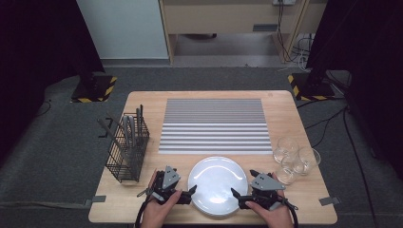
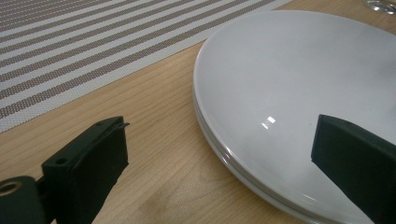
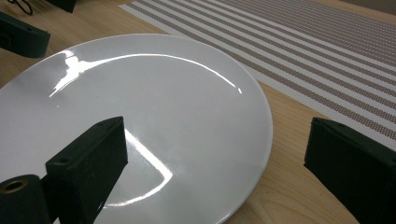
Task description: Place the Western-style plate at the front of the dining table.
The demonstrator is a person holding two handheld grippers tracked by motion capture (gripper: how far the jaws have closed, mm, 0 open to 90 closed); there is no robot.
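Observation:
A white plate (image 1: 216,185) lies at the table's front centre, just below a grey-striped placemat (image 1: 214,126). In the left gripper view the plate (image 2: 299,84) shows a double rim, as if two are stacked. My left gripper (image 1: 185,183) is open at the plate's left edge; in its own view the left gripper (image 2: 219,130) straddles the rim, one jaw over wood and one over the plate. My right gripper (image 1: 242,182) is open at the right edge. The right gripper (image 3: 215,128) likewise straddles the plate (image 3: 154,93). Neither holds anything.
A black wire basket (image 1: 126,147) with several utensils stands at the left of the wooden table (image 1: 142,102). Three clear glasses (image 1: 297,159) cluster at the right, close to my right gripper. The left gripper's jaw (image 3: 18,35) appears beyond the plate.

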